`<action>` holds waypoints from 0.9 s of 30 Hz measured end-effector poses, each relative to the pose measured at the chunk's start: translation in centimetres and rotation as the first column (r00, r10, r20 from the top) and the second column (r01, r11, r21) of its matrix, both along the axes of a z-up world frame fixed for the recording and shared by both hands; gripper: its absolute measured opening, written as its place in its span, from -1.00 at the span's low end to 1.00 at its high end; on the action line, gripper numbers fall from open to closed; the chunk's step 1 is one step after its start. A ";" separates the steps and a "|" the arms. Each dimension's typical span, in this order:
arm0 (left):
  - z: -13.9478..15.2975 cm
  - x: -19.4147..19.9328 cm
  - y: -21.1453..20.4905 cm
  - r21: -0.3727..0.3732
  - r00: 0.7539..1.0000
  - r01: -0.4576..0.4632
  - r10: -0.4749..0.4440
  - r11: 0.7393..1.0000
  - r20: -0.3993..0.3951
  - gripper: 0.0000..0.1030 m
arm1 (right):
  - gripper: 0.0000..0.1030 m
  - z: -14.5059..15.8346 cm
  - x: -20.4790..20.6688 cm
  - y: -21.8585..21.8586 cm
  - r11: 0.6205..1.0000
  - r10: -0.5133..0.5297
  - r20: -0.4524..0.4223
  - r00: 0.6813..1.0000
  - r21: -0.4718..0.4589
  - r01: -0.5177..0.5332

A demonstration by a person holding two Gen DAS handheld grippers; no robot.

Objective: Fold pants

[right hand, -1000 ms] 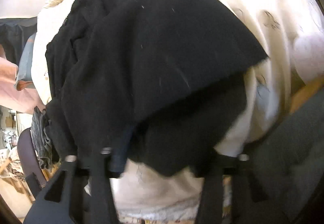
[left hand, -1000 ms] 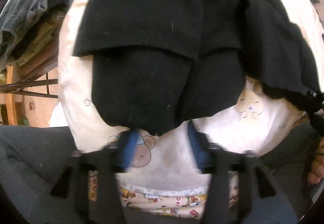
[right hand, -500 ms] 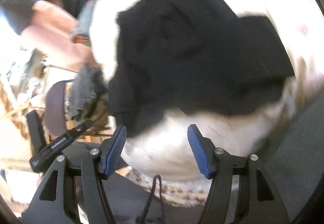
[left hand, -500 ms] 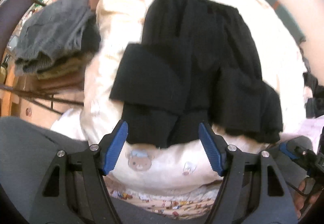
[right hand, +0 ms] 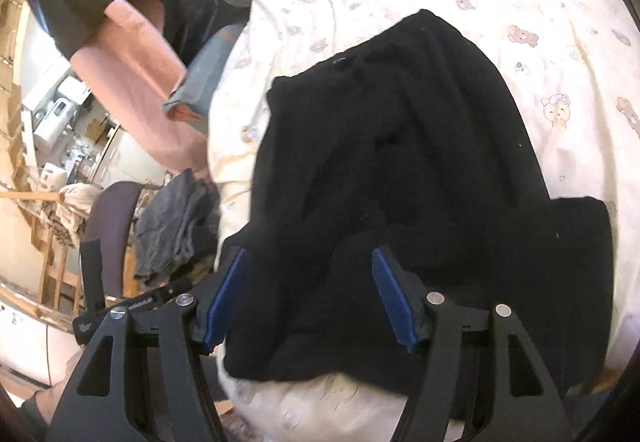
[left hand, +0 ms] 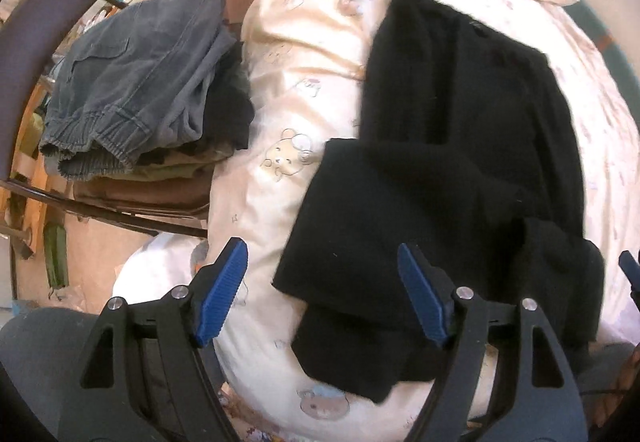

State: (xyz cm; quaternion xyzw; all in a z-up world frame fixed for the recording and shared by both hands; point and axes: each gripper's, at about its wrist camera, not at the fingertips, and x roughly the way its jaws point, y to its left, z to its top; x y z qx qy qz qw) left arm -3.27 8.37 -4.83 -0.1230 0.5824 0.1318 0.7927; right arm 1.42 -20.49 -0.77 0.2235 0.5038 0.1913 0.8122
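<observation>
The black pants (left hand: 460, 146) lie on the cream bear-print bedding (left hand: 288, 90), with the leg ends folded back over the upper part. My left gripper (left hand: 322, 294) hovers above the near left edge of the fold. Its jaws are opening, the blue pads (left hand: 224, 294) are apart and no cloth is pinched. In the right wrist view the pants (right hand: 400, 162) fill the middle. My right gripper (right hand: 308, 298) is open above their near edge and grips nothing. Its blue tip (left hand: 629, 266) shows at the right edge of the left wrist view.
A stack of folded clothes topped by grey pants (left hand: 136, 82) rests on a dark chair (left hand: 24, 54) left of the bed, also seen as the stack (right hand: 176, 226). Pink cloth (right hand: 132, 54) hangs behind. A grey-clad leg (left hand: 36, 342) is near left.
Both grippers have let go of the pants' hem, opened wider and pulled up and back. The folded pants stay lying on the bedding, and more of the room shows.
</observation>
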 end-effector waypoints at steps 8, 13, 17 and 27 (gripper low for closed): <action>-6.3 2.7 1.2 -0.084 0.992 -0.016 0.005 0.996 -0.130 0.44 | 0.30 -3.8 1.3 -1.2 0.998 -0.050 -0.094 0.994 0.026 0.053; -8.1 3.7 0.4 -0.109 0.991 0.044 -0.057 0.993 -0.125 0.20 | 0.30 -4.8 1.5 -2.1 0.995 -0.076 -0.145 0.987 0.046 0.083; -7.9 4.1 -1.3 -0.089 0.979 0.155 -0.166 0.984 -0.122 -0.88 | 0.30 -5.4 1.6 -2.7 0.992 -0.091 -0.180 0.979 0.067 0.105; -1.8 2.6 -2.2 -0.050 0.974 0.226 -0.226 0.973 0.006 -0.92 | 0.30 -5.5 1.5 -2.7 0.991 -0.108 -0.192 0.975 0.056 0.121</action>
